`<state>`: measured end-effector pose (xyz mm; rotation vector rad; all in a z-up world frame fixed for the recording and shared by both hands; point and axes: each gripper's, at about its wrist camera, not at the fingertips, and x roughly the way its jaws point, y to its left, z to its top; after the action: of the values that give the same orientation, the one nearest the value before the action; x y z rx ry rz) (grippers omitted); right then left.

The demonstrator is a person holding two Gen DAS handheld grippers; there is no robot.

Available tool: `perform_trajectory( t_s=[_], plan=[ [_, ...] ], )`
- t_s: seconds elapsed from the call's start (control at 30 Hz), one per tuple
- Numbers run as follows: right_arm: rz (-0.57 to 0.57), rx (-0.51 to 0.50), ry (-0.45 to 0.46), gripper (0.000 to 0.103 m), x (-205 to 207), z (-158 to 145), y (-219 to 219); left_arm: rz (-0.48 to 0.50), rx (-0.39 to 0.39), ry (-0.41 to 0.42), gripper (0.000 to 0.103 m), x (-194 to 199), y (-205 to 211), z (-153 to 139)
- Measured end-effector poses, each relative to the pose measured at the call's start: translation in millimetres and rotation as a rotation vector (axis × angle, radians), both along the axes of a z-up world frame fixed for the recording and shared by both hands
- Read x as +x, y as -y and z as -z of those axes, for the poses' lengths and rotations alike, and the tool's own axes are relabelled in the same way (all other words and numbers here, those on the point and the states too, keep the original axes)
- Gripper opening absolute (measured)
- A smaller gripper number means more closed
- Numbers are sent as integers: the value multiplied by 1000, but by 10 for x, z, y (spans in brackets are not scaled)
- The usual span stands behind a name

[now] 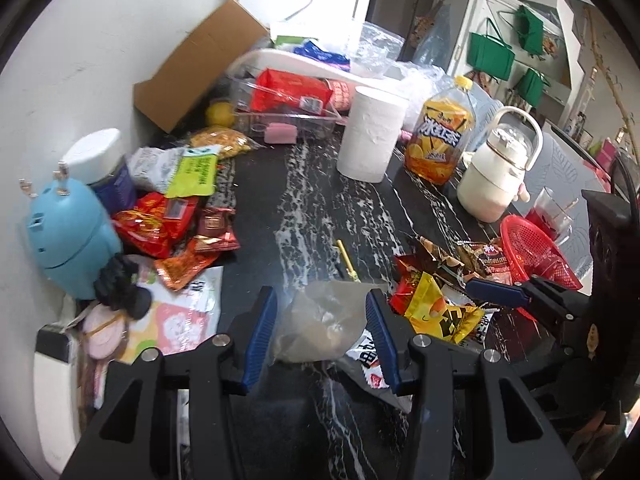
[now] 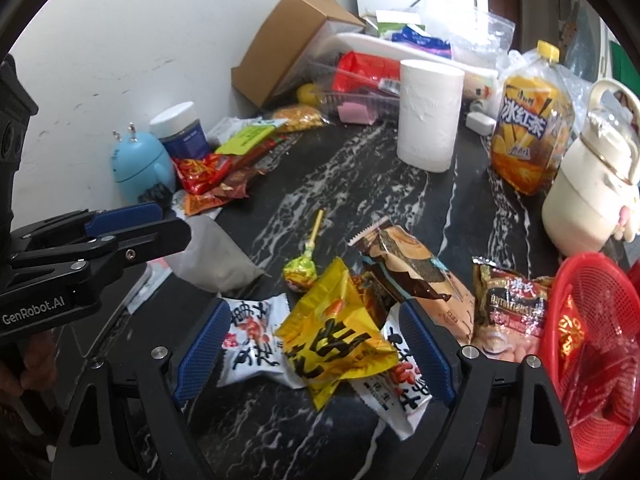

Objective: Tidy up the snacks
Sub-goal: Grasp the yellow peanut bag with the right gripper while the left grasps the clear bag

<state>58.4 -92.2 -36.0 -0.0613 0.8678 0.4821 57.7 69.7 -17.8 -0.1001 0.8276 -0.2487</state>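
My left gripper [image 1: 322, 326] is open, its blue fingers either side of a grey translucent bag [image 1: 320, 328] on the dark marble table. It also shows in the right wrist view [image 2: 132, 220]. My right gripper [image 2: 316, 344] is open around a yellow snack packet [image 2: 332, 336] lying on white packets [image 2: 256, 340]. The right gripper also shows in the left wrist view [image 1: 500, 292]. A brown packet [image 2: 412, 276], a lollipop [image 2: 300, 274] and a dark red packet [image 2: 508, 304] lie beside. A red basket [image 2: 600, 360] stands right, holding a red packet.
A heap of snack packets [image 1: 176, 216] lies left by a blue toy [image 1: 68, 232] and a jar [image 1: 100, 164]. A paper roll [image 1: 372, 132], iced tea bottle [image 1: 440, 136], cream kettle [image 1: 496, 168], cardboard box [image 1: 200, 64] and clear tray [image 1: 288, 108] stand behind.
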Motion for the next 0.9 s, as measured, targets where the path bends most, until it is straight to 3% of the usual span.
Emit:
perform_trajectory(
  t_s=[0.33,0.6,0.67,0.9],
  plan=[
    [9,-33,-50,73,100,232,44,49,34,-101,45,249,115,293],
    [5,-53,-24,52,70,204,80,32,44,-51,45,241,113,290],
    [-1,-47,-18,44,49,176,84,38,44,-41,40,223,112,265],
    [-18,-56,-6,38,-79,131,74,63,45,-38,40,81,152,219]
  ],
)
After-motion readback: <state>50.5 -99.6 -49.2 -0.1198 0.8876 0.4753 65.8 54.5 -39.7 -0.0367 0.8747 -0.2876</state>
